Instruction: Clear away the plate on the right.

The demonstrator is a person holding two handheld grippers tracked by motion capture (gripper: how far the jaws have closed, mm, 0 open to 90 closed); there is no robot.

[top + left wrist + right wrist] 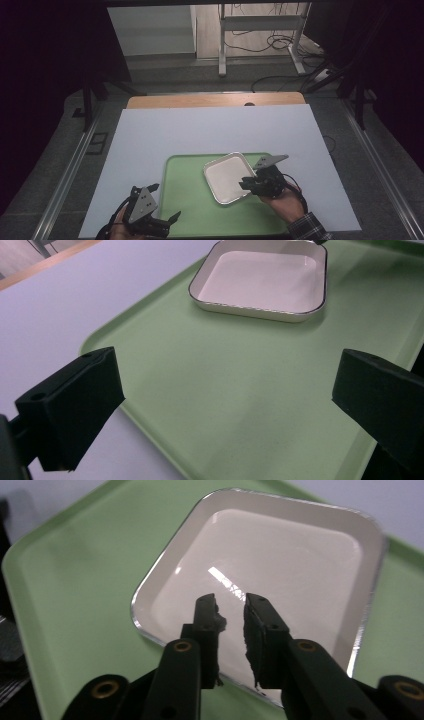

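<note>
A square white plate (227, 177) with a thin dark rim lies on a pale green tray (185, 200). My right gripper (245, 184) hovers at the plate's near right corner. In the right gripper view the right gripper (232, 605) has its jaws a narrow gap apart above the plate (280, 565), and nothing sits between them. My left gripper (164, 202) is at the tray's near left corner. In the left gripper view the left gripper (225, 405) is wide open over bare tray (165, 340), with the plate (260, 277) farther off.
The tray rests on a white sheet (210, 130) that covers most of a wooden table (215, 100). Black curtains and metal rails flank the table. A desk frame (260, 30) and cables stand on the floor beyond.
</note>
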